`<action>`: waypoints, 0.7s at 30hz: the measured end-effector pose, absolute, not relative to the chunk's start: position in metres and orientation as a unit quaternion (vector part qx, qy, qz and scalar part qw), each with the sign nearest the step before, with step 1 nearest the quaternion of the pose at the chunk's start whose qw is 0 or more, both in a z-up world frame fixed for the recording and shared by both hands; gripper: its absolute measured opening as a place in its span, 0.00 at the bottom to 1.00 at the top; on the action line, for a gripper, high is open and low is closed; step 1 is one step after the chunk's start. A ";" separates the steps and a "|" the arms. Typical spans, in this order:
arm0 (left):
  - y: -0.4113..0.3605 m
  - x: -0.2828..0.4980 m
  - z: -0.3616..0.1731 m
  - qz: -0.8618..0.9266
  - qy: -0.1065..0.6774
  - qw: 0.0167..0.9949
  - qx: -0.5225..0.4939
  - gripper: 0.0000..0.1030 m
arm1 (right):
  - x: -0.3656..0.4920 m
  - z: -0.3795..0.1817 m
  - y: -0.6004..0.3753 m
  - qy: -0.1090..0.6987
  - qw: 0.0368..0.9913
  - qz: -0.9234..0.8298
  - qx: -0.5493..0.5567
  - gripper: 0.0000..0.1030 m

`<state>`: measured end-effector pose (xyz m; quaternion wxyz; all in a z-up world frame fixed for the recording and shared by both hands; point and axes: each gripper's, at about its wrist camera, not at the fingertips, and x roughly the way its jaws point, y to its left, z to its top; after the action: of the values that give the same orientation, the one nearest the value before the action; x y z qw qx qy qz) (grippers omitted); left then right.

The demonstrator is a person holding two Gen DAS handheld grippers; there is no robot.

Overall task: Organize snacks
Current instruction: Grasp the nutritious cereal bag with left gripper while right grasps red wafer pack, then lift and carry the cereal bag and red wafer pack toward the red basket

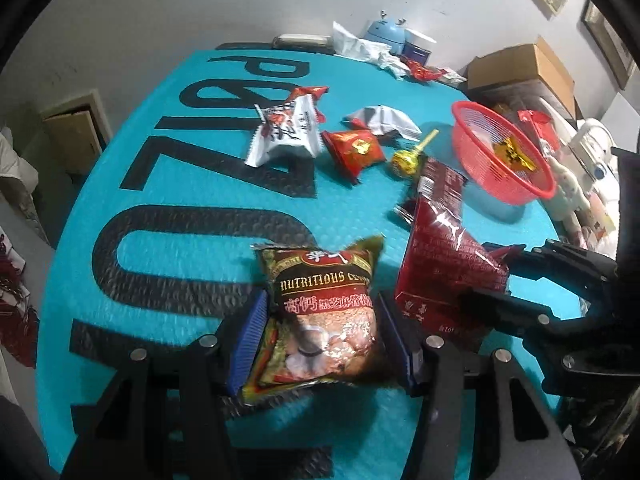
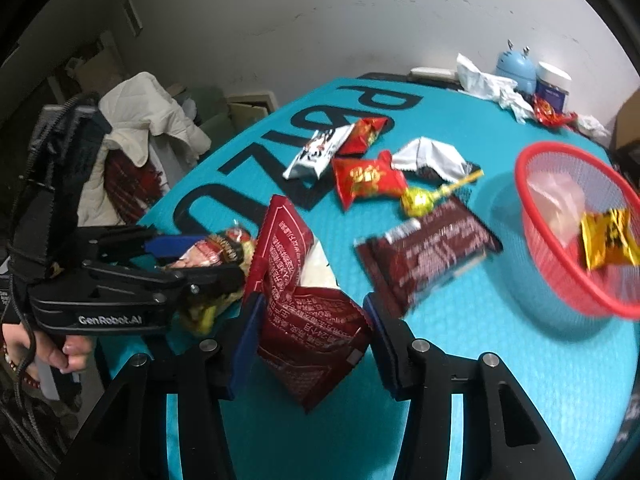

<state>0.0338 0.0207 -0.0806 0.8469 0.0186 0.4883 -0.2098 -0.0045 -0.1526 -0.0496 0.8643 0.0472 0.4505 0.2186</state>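
Right wrist view: a dark red packet (image 2: 308, 320) is held clamped in the right gripper (image 2: 310, 334), the cereal sachet (image 1: 320, 316) likewise pinched in the left gripper (image 1: 320, 332), while the red basket (image 2: 536, 216) is seen lying ahead and rightward, nearer the right hand.

The teal desk (image 1: 192, 208) bears large black lettering. On it lie a white-and-red packet (image 1: 284, 132), a small red packet (image 1: 354, 150), a gold-wrapped lollipop (image 1: 406, 160), a crumpled white wrapper (image 1: 384, 120) and a dark brown packet (image 2: 428, 256). A red mesh basket (image 1: 472, 128) stands near its right edge, with crumpled white paper (image 1: 360, 46) at the far end.
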 end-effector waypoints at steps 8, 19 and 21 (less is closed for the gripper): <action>0.012 0.019 -0.082 -0.215 0.491 0.844 0.024 0.53 | -0.030 -0.049 -0.167 0.461 0.861 0.204 0.064 0.49; -0.003 0.017 -0.089 -0.218 0.500 0.837 0.043 0.53 | -0.046 -0.050 -0.167 0.462 0.864 0.198 0.013 0.67; -0.004 0.018 -0.090 -0.218 0.502 0.836 0.041 0.53 | -0.044 -0.050 -0.167 0.464 0.863 0.200 0.010 0.68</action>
<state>0.0175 -0.0038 -0.0897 0.8359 0.0406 0.5019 -0.2183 -0.0435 -0.1670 -0.0504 0.8630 0.0105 0.4638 0.2000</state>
